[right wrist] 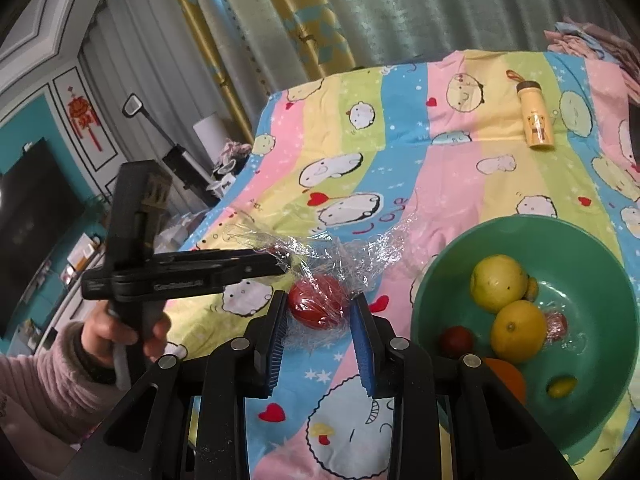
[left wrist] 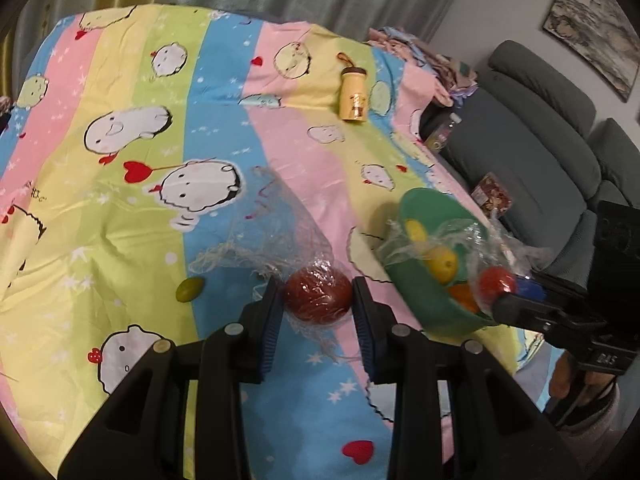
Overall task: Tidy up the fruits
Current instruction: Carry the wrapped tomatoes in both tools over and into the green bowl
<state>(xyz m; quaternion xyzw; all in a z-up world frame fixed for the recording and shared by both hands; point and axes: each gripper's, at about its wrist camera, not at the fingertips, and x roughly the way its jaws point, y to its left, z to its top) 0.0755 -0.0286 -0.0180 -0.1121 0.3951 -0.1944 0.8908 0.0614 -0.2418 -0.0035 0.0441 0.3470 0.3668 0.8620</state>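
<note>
A red fruit wrapped in clear plastic film (left wrist: 318, 295) (right wrist: 318, 305) sits between the pads of a gripper in each wrist view. My left gripper (left wrist: 316, 304) grips the wrapped fruit on both sides. My right gripper (right wrist: 320, 312) also closes on the wrapped fruit; it shows at the right of the left wrist view (left wrist: 520, 300). The left gripper shows in the right wrist view (right wrist: 276, 264), pinching the film. A green bowl (right wrist: 592, 248) (left wrist: 416, 292) holds yellow, orange and red fruits. A small green fruit (left wrist: 190, 289) lies on the cloth.
A colourful cartoon cloth (left wrist: 120, 208) covers the table. A yellow bottle (left wrist: 353, 95) (right wrist: 536, 120) lies at the far side. A grey sofa (left wrist: 532, 152) stands right of the table. Curtains hang behind.
</note>
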